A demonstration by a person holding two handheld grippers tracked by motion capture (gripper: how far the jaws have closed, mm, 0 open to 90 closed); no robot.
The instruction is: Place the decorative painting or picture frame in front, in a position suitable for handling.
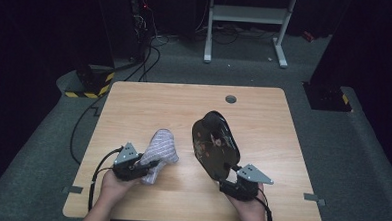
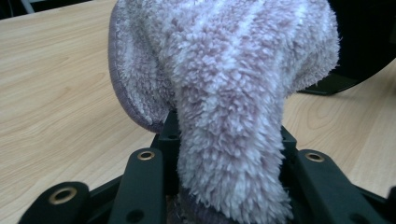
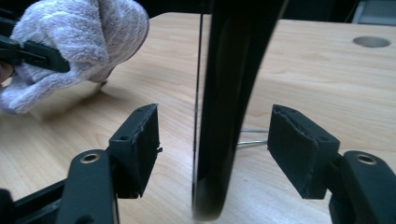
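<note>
Wiping a dark plate with a fluffy cloth

Wooden surface [image 1: 149, 96] underneath; plate [image 1: 215, 144] on edge, centre-right, between wide right gripper [image 3: 212, 149] pads, ungripped; cloth [image 1: 159, 151] left, clamped in left gripper [image 1: 144, 168]; best to regrip rim firmly before rubbing.
</note>
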